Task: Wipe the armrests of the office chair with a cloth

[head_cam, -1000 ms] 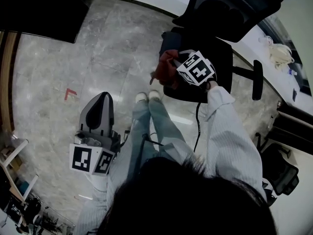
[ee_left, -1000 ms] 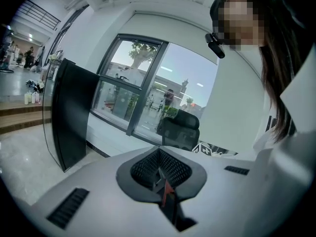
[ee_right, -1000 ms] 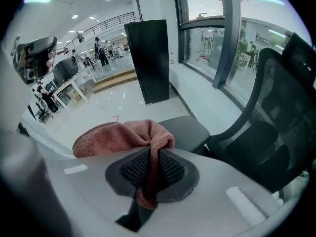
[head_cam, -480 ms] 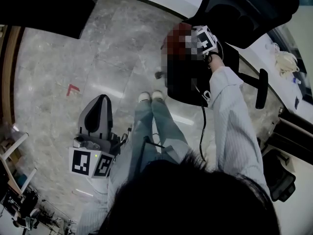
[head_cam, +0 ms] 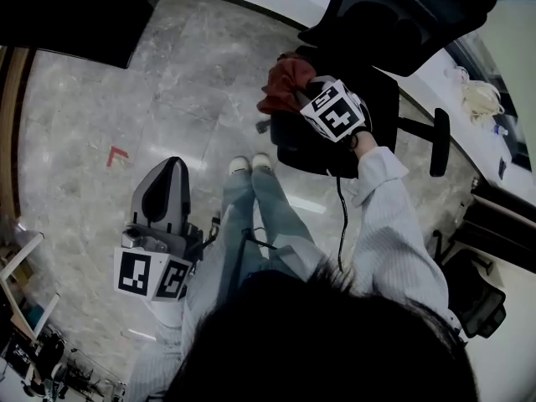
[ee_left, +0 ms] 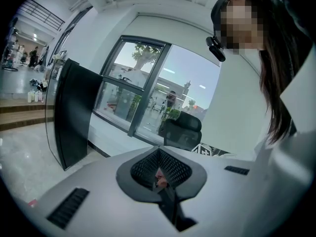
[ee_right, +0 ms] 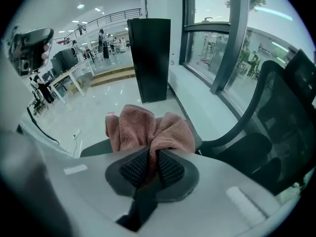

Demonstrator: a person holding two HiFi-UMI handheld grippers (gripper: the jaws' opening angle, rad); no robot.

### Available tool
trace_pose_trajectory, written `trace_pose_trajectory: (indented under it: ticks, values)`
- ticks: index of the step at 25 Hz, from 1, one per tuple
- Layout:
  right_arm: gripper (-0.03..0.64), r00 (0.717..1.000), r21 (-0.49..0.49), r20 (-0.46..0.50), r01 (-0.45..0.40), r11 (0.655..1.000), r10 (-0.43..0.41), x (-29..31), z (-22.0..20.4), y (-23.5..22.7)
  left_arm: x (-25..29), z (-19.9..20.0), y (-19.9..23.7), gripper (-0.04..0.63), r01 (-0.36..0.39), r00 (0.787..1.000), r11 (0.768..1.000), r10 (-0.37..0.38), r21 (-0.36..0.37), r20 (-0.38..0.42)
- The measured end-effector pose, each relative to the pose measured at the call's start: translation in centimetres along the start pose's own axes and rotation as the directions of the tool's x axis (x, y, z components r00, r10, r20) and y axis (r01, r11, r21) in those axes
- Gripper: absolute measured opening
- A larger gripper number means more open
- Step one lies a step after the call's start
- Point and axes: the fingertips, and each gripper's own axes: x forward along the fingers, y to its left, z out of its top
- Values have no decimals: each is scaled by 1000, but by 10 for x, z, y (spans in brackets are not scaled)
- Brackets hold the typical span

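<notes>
The right gripper (ee_right: 150, 166) pinches the cloth (ee_right: 148, 127) tightly between its jaws. The cloth is bunched over one armrest (ee_right: 94, 147) of the office chair (head_cam: 394, 23); we cannot tell whether it touches. To wipe well, we advise pressing the cloth flat on the pad and stroking its full length. The left gripper (ee_left: 159, 176), jaws together on nothing, hangs well in front of the chair. The chair's other armrest (head_cam: 439, 141) looks not yet reached. We see no container by the chair.

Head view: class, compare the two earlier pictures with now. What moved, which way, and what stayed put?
The right gripper, jaws shut on the cloth, went out toward the chair back and has come back toward the person. The left gripper stayed low at the left, jaws together, empty.
</notes>
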Motion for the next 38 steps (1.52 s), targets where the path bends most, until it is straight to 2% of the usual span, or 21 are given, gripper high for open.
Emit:
trace_pose_trajectory:
  ticks: [6, 10, 15, 22, 28, 32, 38]
  values:
    - [25, 997, 61, 38, -77, 995, 75, -31, -36, 89, -6, -3, -14, 3, 26, 1000, 1000, -26, 11, -2]
    - [25, 996, 97, 48, -80, 992, 75, -43, -52, 114, -6, -3, -19, 3, 34, 999, 999, -34, 18, -2]
    - [25, 999, 156, 54, -5, 988, -3, -32, -49, 68, -4, -5, -23, 3, 45, 999, 999, -44, 23, -12]
    - [25, 993, 214, 40, 103, 971, -114, 3, -9, -30, -8, -3, -7, 3, 11, 1000, 1000, -11, 20, -6]
    - [25, 975, 302, -17, 217, 928, -222, 17, 11, -100, -8, 5, 10, 3, -23, 1000, 1000, 23, 12, 4]
    - [25, 976, 322, -30, 215, 922, -217, 16, 11, -103, -7, 7, 13, 3, -24, 1000, 1000, 24, 8, 5]
    - [25, 989, 289, 25, 129, 948, -143, -4, -13, -41, 0, 9, 4, 3, 10, 1000, 1000, -10, 14, 9]
